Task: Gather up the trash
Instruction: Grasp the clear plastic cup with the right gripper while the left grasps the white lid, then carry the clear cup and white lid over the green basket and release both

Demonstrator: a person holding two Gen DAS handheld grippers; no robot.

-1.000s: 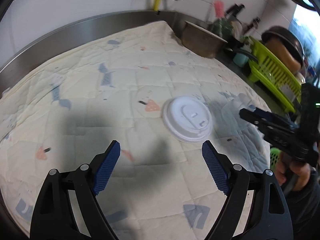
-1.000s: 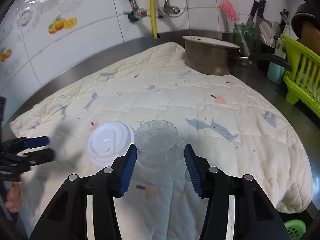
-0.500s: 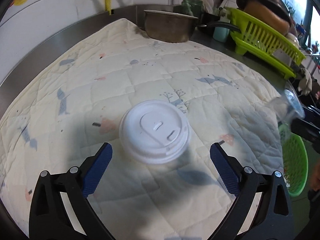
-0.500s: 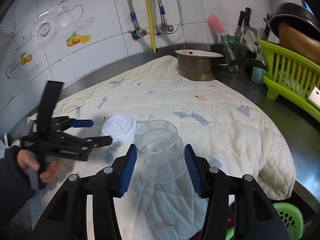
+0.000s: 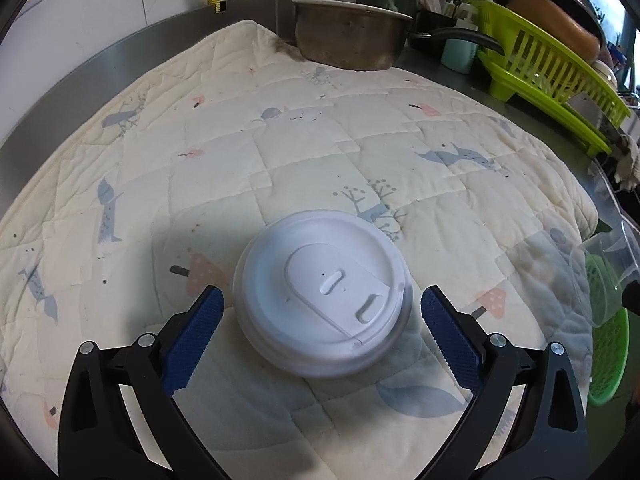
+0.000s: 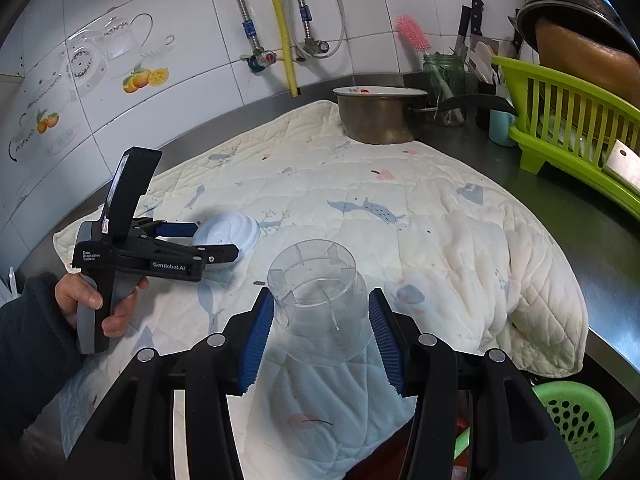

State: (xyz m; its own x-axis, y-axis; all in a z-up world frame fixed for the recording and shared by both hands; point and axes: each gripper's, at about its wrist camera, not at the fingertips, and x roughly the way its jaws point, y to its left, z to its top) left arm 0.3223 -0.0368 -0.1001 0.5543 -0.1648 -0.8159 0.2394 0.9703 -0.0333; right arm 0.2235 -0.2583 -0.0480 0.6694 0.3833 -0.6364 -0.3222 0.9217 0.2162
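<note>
The left gripper is held wide open, its two blue ribbed pads set either side of a white plastic cup lid with clear gaps on both sides; nothing is gripped yet. The lid lies flat, dome upward, on a cream quilted mat printed with small animals and mushrooms.

The right gripper is closed around a clear plastic cup, which is held off the mat with its base pointing away from the camera. Both pads are pressed against the cup's wall. Below the mat's front edge, a green perforated basket is seen, judged to be the trash bin.

Further out, a metal pot stands at the mat's far corner, just beside a green dish rack on the steel counter. White wall tiles and water pipes are seen behind.

Several risks are judged from here. The lid is low and smooth-rimmed, so it could be squeezed out and slid away if the pads are closed too high. The soft mat could be pinched along with it. The thin cup could be crushed or could slip if the grip is changed, and could be dropped short of the basket.
</note>
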